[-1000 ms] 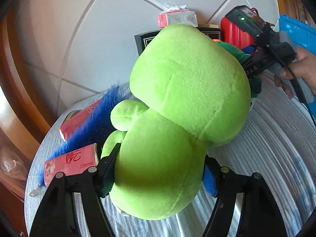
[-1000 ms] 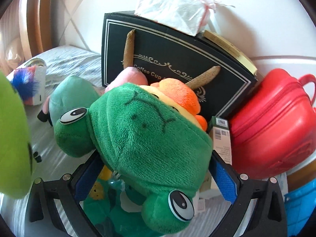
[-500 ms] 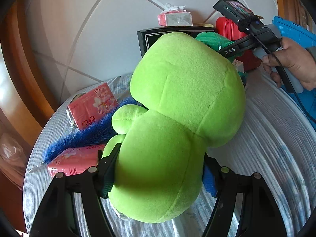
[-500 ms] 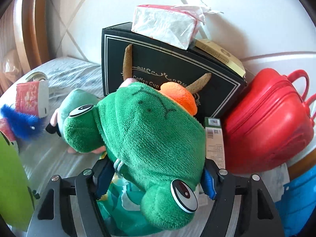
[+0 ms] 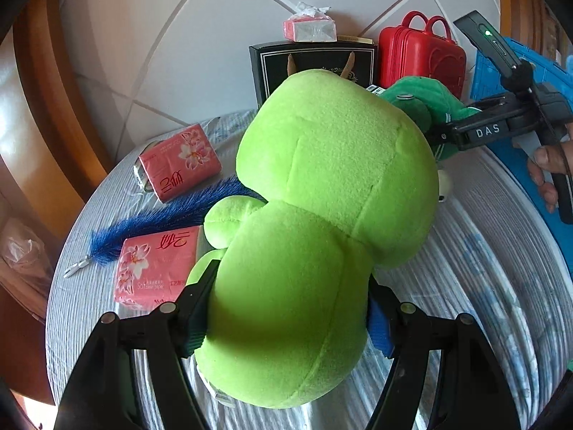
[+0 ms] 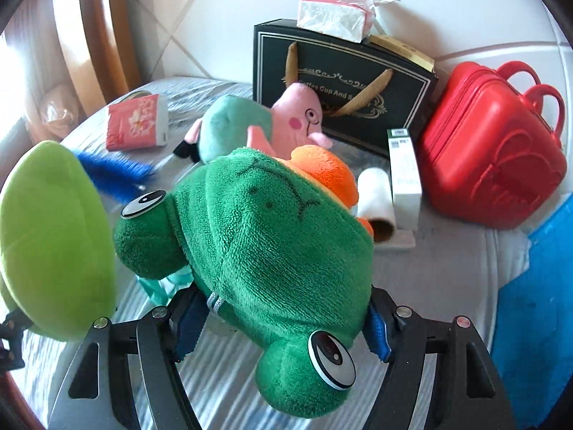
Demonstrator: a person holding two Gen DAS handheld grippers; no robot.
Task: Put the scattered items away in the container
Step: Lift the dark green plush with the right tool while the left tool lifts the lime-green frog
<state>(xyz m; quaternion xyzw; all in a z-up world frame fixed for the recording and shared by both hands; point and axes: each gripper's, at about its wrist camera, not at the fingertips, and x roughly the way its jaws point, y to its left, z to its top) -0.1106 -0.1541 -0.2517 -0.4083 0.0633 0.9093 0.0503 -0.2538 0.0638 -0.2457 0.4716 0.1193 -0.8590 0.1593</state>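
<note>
My counter (image 5: 483,286) is round and has a pale cloth with thin blue stripes on it. Behind it is a wall of big white tiles, and brown wood curves down the left side. A blue container (image 6: 537,286) sits at the right edge of the counter.

My left gripper (image 5: 290,308) is squeezed tight on the tummy of a big lime-green plush toy (image 5: 322,215), held up over the cloth. My right gripper (image 6: 283,322) has just pulled in, and now it pinches a dark green frog plush (image 6: 272,251) with big round eyes.

I can read some words. The other gripper's arm says "DAS" in the left view. The black gift bag (image 6: 343,82) at the back says "Coffee Cup And" in gold. Two pink tissue packs (image 5: 179,163) have flowers and red writing I cannot read well.

A red little suitcase (image 6: 490,150), a pink pig plush (image 6: 279,122), a white roll (image 6: 376,197) and a blue feather (image 5: 161,218) lie about
</note>
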